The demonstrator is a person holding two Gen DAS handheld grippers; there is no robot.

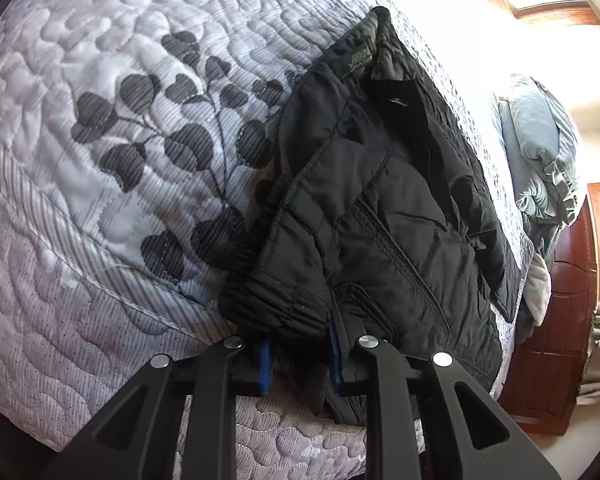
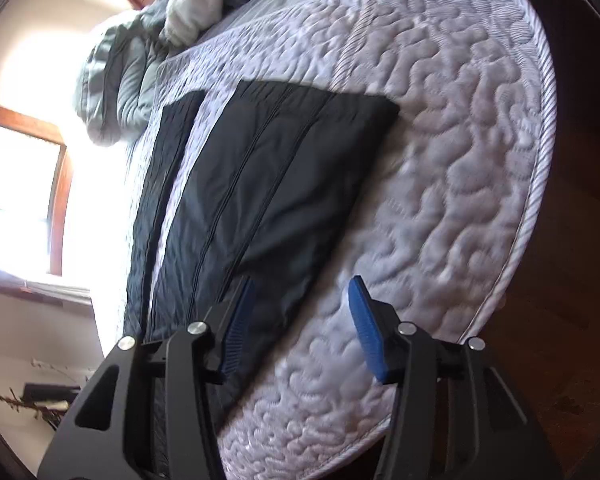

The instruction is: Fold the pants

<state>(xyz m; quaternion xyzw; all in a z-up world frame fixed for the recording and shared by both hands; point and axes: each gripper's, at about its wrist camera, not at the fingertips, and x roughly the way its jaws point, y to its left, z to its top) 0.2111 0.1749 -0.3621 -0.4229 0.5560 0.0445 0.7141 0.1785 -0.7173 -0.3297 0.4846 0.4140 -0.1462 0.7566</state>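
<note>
Black pants (image 1: 380,208) lie flat on a pale quilted bedspread (image 1: 100,80), waist end nearest in the left wrist view, with fly and pockets showing. My left gripper (image 1: 300,360) is shut on the gathered waistband corner at the bed's edge, with black fabric bunched between its blue pads. In the right wrist view the two pant legs (image 2: 268,184) stretch away across the bedspread (image 2: 440,184). My right gripper (image 2: 300,326) stands open over the near leg's outer edge. Its left pad is above the black cloth and its right pad above the quilt, neither pressing.
Grey-green pillows (image 1: 540,148) and a white cloth (image 2: 196,0) lie at the head of the bed. A dark wooden door (image 1: 556,320) stands beyond the bed, and bright windows (image 2: 16,192) line the wall. Wooden floor (image 2: 560,320) lies past the mattress edge.
</note>
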